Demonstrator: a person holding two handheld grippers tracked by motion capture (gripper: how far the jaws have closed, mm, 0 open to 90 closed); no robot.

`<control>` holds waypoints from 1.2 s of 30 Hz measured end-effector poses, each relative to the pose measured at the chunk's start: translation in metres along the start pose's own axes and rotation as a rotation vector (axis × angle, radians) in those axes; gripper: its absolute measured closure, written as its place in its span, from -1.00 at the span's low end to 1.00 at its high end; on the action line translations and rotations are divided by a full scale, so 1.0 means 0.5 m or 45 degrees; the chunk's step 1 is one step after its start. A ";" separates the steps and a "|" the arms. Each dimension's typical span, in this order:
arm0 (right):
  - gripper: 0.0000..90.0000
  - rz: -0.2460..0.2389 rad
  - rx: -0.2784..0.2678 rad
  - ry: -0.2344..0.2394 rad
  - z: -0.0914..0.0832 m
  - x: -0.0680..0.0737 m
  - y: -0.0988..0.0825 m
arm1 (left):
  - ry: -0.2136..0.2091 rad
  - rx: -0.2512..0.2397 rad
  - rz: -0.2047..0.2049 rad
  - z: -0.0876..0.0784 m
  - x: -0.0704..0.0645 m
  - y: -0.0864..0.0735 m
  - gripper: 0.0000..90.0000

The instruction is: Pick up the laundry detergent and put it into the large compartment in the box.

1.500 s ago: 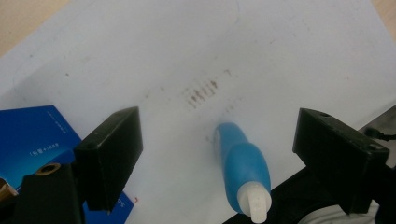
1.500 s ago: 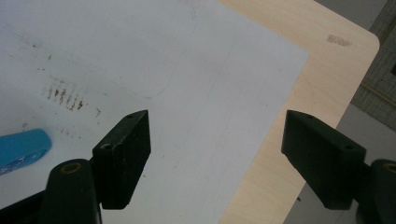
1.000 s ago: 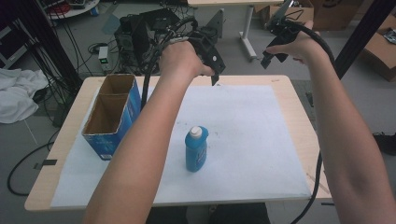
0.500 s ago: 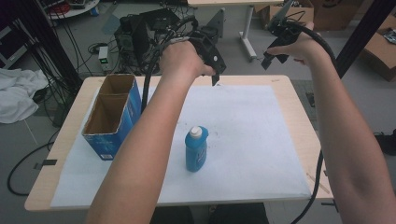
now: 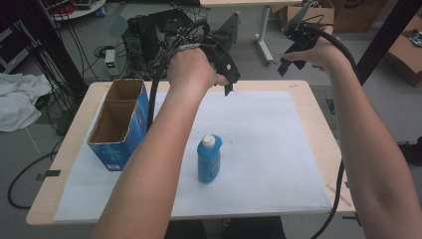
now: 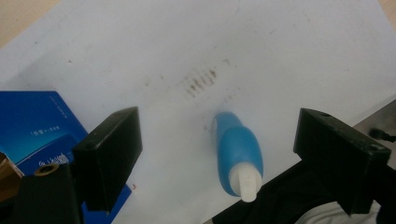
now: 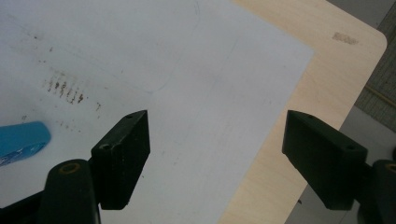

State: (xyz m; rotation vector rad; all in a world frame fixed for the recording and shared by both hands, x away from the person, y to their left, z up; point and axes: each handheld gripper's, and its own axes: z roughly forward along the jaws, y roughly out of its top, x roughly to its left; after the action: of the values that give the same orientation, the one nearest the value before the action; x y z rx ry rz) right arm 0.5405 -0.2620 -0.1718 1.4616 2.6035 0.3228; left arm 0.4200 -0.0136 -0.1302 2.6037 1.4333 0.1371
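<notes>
A blue bottle [image 5: 209, 159] with a white cap stands upright on the white sheet [image 5: 268, 144] covering the desk [image 5: 318, 124], just right of an open blue carton [image 5: 119, 124]. The left claw [image 5: 228, 82] hovers above, spread, empty. The right claw [image 5: 291, 57] is raised over the far right corner, also spread and empty.

Lighting's soft and even, seems overhead, nothing harsh. The white sheet [image 5: 259, 129] on the table [image 5: 318, 114] comes out bright but not blown, no real glare. The blue bottle [image 5: 209, 160] throws only a faint shadow. High view is a bit grainy and low-res, darker around the floor edges. In the left tool view the bottle [image 6: 238, 154] looks soft, and the close black jaws are slightly blurry in both tool views.
</notes>
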 end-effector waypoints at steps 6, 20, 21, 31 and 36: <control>-0.47 -0.012 -0.005 -0.003 0.000 0.008 0.001 | -0.005 0.020 -0.003 0.004 -0.010 -0.014 -0.65; -0.47 -0.009 -0.011 0.007 0.001 0.008 -0.006 | 0.000 0.074 0.056 0.037 -0.047 -0.050 -0.65; -0.47 -0.016 -0.014 0.006 0.000 0.007 -0.007 | 0.000 0.075 0.053 0.040 -0.049 -0.053 -0.65; -0.47 -0.018 -0.019 0.009 -0.005 0.012 -0.012 | -0.002 0.114 0.063 0.069 -0.060 -0.080 -0.65; -0.47 -0.026 -0.018 0.007 -0.005 0.015 -0.012 | 0.010 0.122 0.049 0.084 -0.064 -0.092 -0.65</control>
State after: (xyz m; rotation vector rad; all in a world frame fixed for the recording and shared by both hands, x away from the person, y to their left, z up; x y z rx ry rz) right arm 0.5311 -0.2587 -0.1712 1.4307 2.6135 0.3429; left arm 0.3715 -0.0205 -0.1803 2.7112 1.4266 0.0854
